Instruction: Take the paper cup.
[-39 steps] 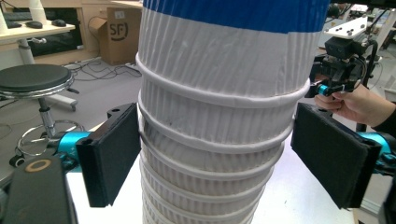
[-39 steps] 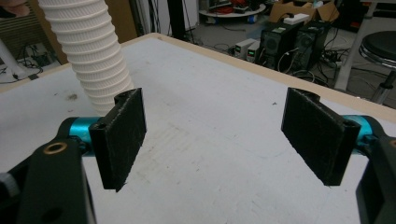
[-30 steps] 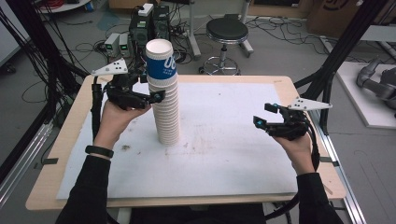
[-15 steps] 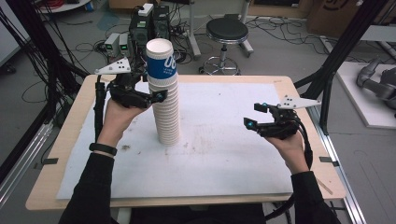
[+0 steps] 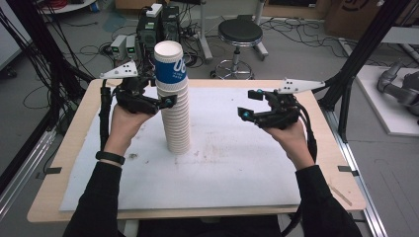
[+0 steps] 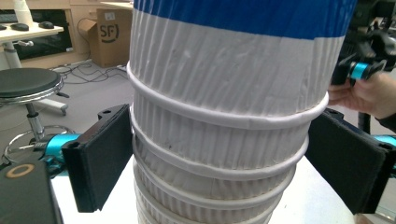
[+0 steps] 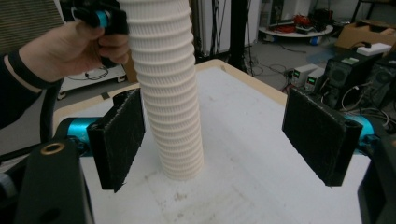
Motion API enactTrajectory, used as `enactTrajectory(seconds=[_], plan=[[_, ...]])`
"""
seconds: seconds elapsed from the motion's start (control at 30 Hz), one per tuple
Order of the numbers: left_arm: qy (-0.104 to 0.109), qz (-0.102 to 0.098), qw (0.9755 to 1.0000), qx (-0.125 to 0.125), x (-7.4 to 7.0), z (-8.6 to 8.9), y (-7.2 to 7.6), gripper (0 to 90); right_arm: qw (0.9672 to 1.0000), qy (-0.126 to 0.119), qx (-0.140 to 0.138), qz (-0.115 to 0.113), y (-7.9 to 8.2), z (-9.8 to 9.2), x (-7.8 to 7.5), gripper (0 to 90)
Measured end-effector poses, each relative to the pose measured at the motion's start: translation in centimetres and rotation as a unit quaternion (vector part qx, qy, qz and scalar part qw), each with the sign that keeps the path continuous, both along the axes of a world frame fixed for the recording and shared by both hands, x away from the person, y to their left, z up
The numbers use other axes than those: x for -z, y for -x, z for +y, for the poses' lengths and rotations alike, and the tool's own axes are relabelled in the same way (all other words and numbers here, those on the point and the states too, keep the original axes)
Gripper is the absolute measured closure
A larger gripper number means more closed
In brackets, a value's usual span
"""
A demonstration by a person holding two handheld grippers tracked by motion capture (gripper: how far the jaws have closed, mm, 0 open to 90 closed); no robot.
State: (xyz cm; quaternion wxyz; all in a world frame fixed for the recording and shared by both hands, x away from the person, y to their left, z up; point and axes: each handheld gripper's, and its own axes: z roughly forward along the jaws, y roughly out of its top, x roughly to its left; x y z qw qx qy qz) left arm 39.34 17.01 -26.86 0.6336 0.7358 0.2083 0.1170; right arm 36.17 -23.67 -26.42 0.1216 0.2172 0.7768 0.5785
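Item: paper cup stack (image 5: 175, 106), upright near the counter's (image 5: 247, 173) far-left edge. We find left gripper (image 6: 219, 158) fingers clamping its upper cups; right gripper (image 5: 247, 111) fingers open, apart.

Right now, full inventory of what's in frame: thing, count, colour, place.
paper cup stack: one tall stack, white ribbed, top cup with blue band, left-centre of the table
table: one, wood edge with white top sheet
stool: one, black seat, chrome base, on the floor behind the table
electronics boxes: several, black and grey, floor behind the table
cardboard box: one, brown, on the floor in the left gripper view
left gripper: one, black, jaws either side of the stack's upper part, whether pads touch unclear
right gripper: one, black, open, to the right of the stack, apart from it
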Motion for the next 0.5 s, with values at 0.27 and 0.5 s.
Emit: enactTrajectory(seconds=[0.27, 0.5], plan=[[0.003, 0.000, 1.0000, -0.001, 0.1, 0.0, -0.1, 10.5, 0.9994, -0.005, -0.032, -0.010, -1.5, 3.2, -3.1, 20.7], [0.000, 0.000, 1.0000, 0.000, 0.0, 0.0, 0.0, 10.5, 0.9986, -0.016, -0.048, -0.017, -2.6, 6.3, -5.9, 20.6]])
